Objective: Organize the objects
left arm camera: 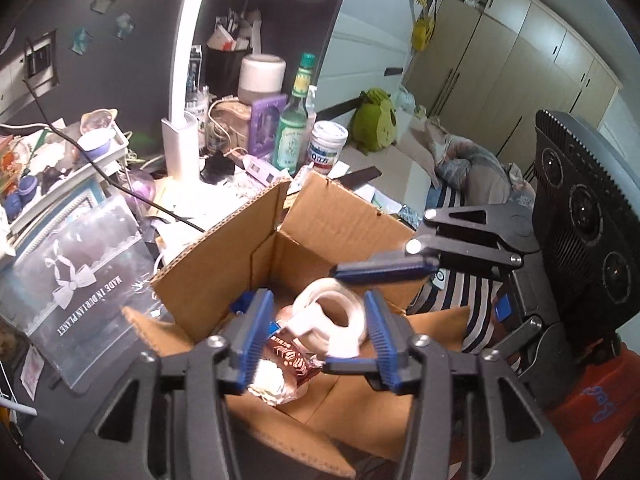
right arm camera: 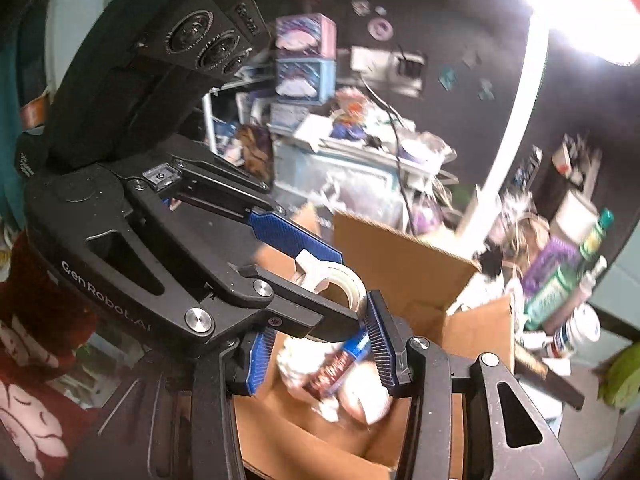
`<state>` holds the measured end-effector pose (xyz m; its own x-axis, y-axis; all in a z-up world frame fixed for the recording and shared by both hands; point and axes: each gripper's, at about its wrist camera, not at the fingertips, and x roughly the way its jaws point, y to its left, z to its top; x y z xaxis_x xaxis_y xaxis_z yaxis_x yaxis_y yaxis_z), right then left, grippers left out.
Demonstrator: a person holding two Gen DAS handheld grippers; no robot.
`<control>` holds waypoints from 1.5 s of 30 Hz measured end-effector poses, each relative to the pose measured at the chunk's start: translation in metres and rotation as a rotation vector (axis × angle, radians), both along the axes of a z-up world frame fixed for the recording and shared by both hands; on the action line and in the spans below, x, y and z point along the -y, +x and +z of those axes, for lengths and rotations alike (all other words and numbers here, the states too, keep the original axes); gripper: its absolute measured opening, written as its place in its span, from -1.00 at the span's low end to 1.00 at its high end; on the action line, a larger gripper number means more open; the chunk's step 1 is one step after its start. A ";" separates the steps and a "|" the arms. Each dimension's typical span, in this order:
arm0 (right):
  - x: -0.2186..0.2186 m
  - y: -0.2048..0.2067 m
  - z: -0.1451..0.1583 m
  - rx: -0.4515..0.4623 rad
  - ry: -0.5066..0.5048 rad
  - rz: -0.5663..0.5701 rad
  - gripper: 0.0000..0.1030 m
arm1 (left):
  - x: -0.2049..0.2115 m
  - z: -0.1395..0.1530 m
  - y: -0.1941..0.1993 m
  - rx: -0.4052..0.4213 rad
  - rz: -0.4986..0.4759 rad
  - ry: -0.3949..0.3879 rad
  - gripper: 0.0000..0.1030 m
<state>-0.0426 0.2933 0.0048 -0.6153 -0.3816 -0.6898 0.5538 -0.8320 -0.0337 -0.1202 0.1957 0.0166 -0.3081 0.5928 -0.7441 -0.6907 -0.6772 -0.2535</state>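
An open cardboard box (left arm camera: pixel 236 256) stands on the desk and also shows in the right wrist view (right arm camera: pixel 404 256). Inside lie a red-brown snack packet (left arm camera: pixel 292 360) and white wrapped items (left arm camera: pixel 268 380). A roll of clear tape (left arm camera: pixel 340 316) hangs over the box, blurred; it shows in the right wrist view too (right arm camera: pixel 340 284). My left gripper (left arm camera: pixel 316 328) is open around the roll, jaws either side. My right gripper (left arm camera: pixel 360 316) comes in from the right, fingers above and below the roll. In its own view the right gripper (right arm camera: pixel 320 352) is open over the packet (right arm camera: pixel 336 368).
Behind the box stand a green bottle (left arm camera: pixel 294 128), a white jar (left arm camera: pixel 328 146), a purple case (left arm camera: pixel 266 122) and a white lamp post (left arm camera: pixel 182 120). A clear gift box (left arm camera: pixel 76 280) sits left. A black cable (left arm camera: pixel 100 176) crosses the cluttered shelf.
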 end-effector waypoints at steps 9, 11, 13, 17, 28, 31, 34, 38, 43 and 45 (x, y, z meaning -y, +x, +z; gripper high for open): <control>-0.026 -0.003 -0.004 0.006 -0.021 -0.056 0.41 | 0.009 0.011 0.007 -0.075 0.057 0.014 0.75; -0.027 -0.003 -0.003 0.000 -0.018 -0.062 0.41 | 0.013 0.014 0.011 -0.095 0.075 0.014 0.76; -0.026 -0.003 -0.002 -0.002 -0.019 -0.066 0.41 | 0.018 0.017 0.016 -0.113 0.092 0.020 0.76; -0.022 0.000 0.002 -0.019 -0.023 -0.075 0.61 | 0.033 0.026 0.031 -0.157 0.133 0.046 0.89; 0.003 0.018 0.014 -0.132 -0.038 -0.108 1.00 | 0.101 0.046 0.100 -0.427 0.395 0.102 0.99; 0.008 0.021 0.016 -0.160 -0.047 -0.122 1.00 | 0.118 0.042 0.113 -0.471 0.488 0.103 0.99; 0.013 0.025 0.016 -0.205 -0.074 -0.146 1.00 | 0.134 0.035 0.122 -0.491 0.559 0.116 0.99; 0.017 0.028 0.012 -0.259 -0.097 -0.165 1.00 | 0.147 0.021 0.121 -0.471 0.639 0.109 0.99; 0.020 0.024 0.004 -0.267 -0.121 -0.158 1.00 | 0.155 0.006 0.115 -0.452 0.680 0.086 0.98; 0.021 0.021 0.001 -0.249 -0.135 -0.153 1.00 | 0.157 0.003 0.114 -0.445 0.687 0.080 0.99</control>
